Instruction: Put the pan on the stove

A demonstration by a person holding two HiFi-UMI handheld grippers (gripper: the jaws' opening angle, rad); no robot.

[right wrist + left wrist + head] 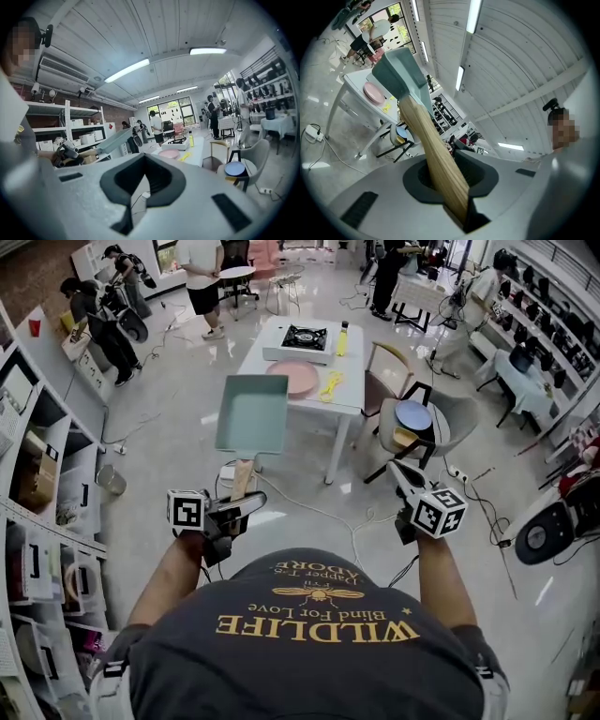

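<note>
One square teal metal pan (252, 413) aloft, well short of black tabletop stove (305, 337), clamped by pale wooden handle (242, 478) in left gripper (246, 506). Right gripper (401, 479) jaws together, empty. Probably stiff, head-heavy; safest gripped nearer pan body.

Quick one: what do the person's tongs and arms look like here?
The left tongs and right tongs: pale grey shells, black pads, each with a white cube bearing black square markers. The person wears a short-sleeved dark grey T-shirt with yellow print.

floor (178, 427) ahead open | chair (457, 418) right of table (349, 388) | plate (292, 377) before stove (302, 341)
</note>
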